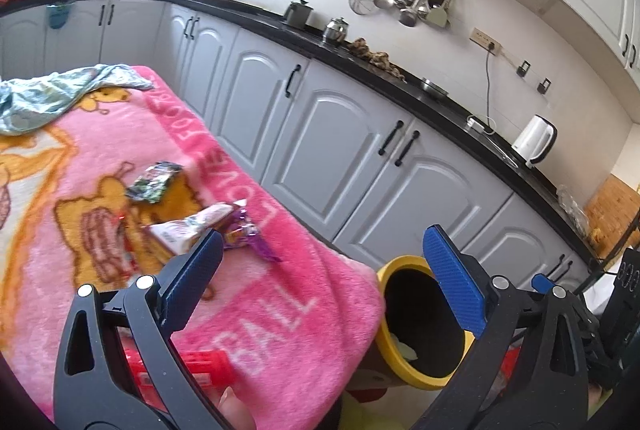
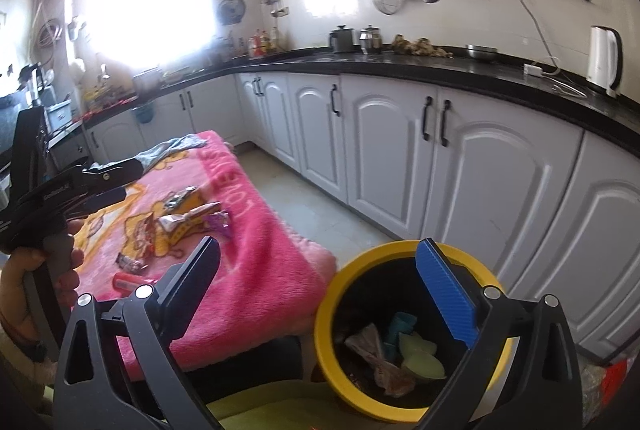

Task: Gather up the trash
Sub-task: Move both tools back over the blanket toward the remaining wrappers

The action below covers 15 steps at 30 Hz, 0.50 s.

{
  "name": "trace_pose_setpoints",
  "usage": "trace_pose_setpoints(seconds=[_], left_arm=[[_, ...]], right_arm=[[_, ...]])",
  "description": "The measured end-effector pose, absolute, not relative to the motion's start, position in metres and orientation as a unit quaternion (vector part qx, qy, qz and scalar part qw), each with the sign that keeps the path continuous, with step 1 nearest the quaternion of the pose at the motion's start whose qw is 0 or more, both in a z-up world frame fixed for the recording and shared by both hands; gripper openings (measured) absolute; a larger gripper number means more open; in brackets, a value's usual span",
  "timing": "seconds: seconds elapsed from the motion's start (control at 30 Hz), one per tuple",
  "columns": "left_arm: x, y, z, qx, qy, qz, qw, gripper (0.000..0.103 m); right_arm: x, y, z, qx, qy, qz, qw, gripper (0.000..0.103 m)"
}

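A yellow-rimmed black bin (image 2: 344,282) stands beside the table's near corner and holds several crumpled scraps (image 2: 380,354); it also shows in the left wrist view (image 1: 386,346). On the pink blanket (image 1: 280,310) lie a green foil wrapper (image 1: 154,180), a white wrapper (image 1: 188,228), a purple wrapper (image 1: 244,232) and a red wrapper (image 1: 200,370). My left gripper (image 1: 324,278) is open and empty above the blanket's near edge. My right gripper (image 2: 320,286) is open and empty over the bin. The left gripper's body (image 2: 72,190) shows in the right wrist view.
Grey cabinets (image 2: 400,158) under a black countertop (image 2: 440,70) run along the far side. A white kettle (image 2: 604,58), pots and hanging utensils are on the counter and wall. A light cloth (image 1: 52,98) lies at the blanket's far end.
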State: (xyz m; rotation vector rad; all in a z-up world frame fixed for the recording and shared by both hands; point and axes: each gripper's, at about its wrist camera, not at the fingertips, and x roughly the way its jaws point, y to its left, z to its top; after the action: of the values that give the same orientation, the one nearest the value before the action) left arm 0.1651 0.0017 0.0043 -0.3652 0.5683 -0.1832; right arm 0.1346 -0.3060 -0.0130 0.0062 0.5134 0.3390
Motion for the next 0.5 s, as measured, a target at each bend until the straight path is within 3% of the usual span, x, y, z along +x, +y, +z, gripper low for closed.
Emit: trace_pose_setpoints(seconds=[0.5], left_arm=[[0.145, 0.065, -0.005, -0.203, 0.278, -0.036, 0.938, 0.092]], right_arm=[[0.134, -0.223, -0.012, -0.047, 0.256, 0.244, 0.934, 0.096]])
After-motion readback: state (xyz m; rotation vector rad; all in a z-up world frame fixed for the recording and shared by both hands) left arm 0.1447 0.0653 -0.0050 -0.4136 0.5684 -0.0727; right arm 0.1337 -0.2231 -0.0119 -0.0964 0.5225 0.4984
